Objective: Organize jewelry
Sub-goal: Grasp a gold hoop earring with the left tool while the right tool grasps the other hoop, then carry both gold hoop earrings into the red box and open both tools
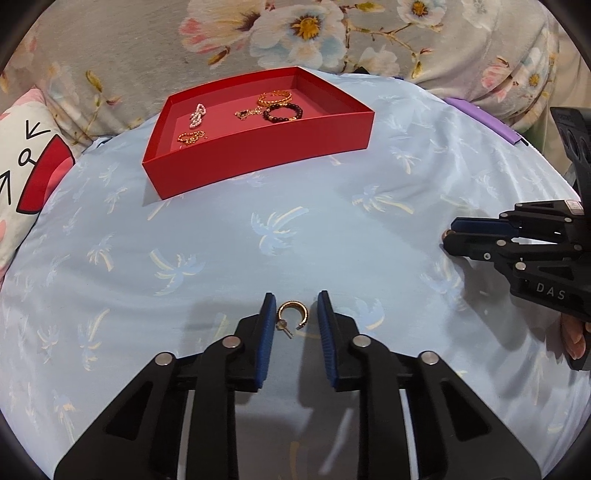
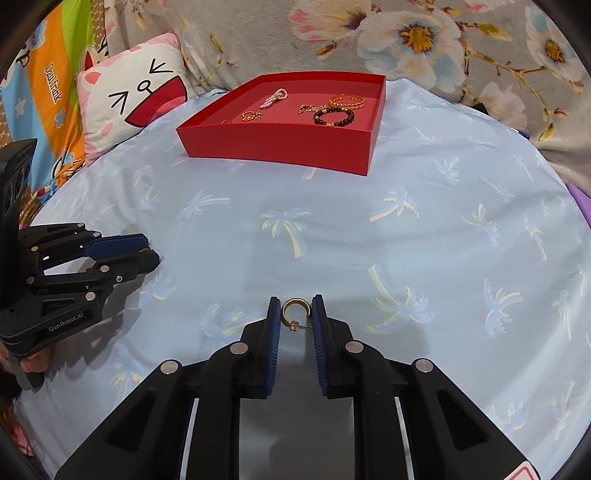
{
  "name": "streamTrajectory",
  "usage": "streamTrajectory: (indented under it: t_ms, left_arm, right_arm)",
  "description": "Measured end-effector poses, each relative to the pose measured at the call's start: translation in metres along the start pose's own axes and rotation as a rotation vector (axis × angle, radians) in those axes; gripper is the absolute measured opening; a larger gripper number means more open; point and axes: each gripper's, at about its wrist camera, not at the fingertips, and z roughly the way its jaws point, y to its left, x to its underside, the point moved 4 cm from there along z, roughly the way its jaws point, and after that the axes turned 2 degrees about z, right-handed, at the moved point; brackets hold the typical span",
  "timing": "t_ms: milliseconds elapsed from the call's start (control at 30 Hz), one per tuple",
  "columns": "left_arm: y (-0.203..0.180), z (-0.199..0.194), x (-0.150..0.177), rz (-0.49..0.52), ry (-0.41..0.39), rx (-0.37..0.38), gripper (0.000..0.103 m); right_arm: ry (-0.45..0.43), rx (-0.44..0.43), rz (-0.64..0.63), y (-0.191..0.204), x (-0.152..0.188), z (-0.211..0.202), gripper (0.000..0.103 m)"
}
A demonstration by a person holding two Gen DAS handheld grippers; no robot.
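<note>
A gold hoop earring (image 1: 291, 314) lies on the blue palm-print cloth between the fingers of my left gripper (image 1: 297, 301), which is open around it. A second gold hoop earring (image 2: 294, 312) lies between the fingers of my right gripper (image 2: 295, 304); the jaws stand close beside it, and contact is unclear. A red tray (image 1: 258, 155) further back holds a gold bangle (image 1: 275, 98), a dark bead bracelet (image 1: 282, 112), a pearl piece (image 1: 197, 115) and gold chains. The tray also shows in the right wrist view (image 2: 280, 147).
The right gripper shows at the right edge of the left wrist view (image 1: 517, 240); the left gripper shows at the left edge of the right wrist view (image 2: 85, 258). A cat-face pillow (image 2: 136, 99) lies left of the tray. Floral fabric (image 1: 332, 33) rises behind.
</note>
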Motion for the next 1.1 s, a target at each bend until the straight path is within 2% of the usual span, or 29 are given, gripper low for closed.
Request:
streamTrajectory:
  t_ms: [433,767,867,933,1100]
  left_arm:
    - [-0.002,0.0,-0.001,-0.001,-0.003,0.003,0.016]
    - [0.007,-0.011,-0.009,-0.034,-0.026,0.008,0.016]
    - [0.016,-0.015,-0.022,-0.052,-0.034,-0.005,0.016]
    - [0.023,-0.019,-0.037,-0.061,-0.05,-0.018,0.016]
    - [0.049,-0.02,-0.093,-0.088,-0.109,-0.052,0.016]
  right_arm:
    - [-0.006,-0.01,0.003,0.003,0.0,-0.002,0.016]
    - [-0.037,-0.067,0.029,0.006,-0.008,-0.015,0.016]
    - [-0.055,-0.086,0.045,0.004,-0.026,-0.023,0.016]
    - [-0.077,-0.069,0.041,0.003,-0.046,-0.026,0.016]
    - [-0.125,-0.07,0.029,0.007,-0.11,-0.023,0.016]
